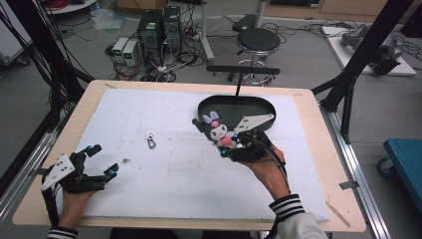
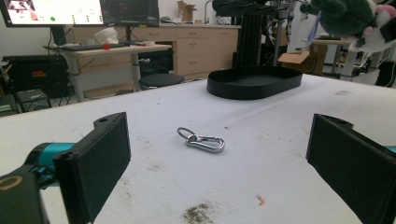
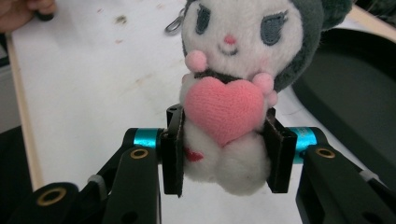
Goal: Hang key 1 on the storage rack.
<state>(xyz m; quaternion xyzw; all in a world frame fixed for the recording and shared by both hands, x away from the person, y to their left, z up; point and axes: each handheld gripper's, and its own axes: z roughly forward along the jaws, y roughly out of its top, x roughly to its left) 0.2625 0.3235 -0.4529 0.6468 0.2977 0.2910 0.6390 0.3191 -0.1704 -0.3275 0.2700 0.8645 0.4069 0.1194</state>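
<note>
The right gripper (image 3: 223, 154) squeezes the plush doll (image 3: 233, 93), lifting it. Next: drop it into the black tray (image 1: 259, 107) at one o'clock. The left gripper (image 1: 99, 162) waits, jaws apart.

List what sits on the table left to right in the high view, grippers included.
left gripper → metal carabiner clip → plush toy clamped in the right gripper. The black oval tray behind overlaps the toy and gripper sideways, so it gets no slot.

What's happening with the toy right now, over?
Right gripper shut on plush toy, lifted beside black tray. Left gripper open, idle. Key clip loose on table, not in the way.
</note>
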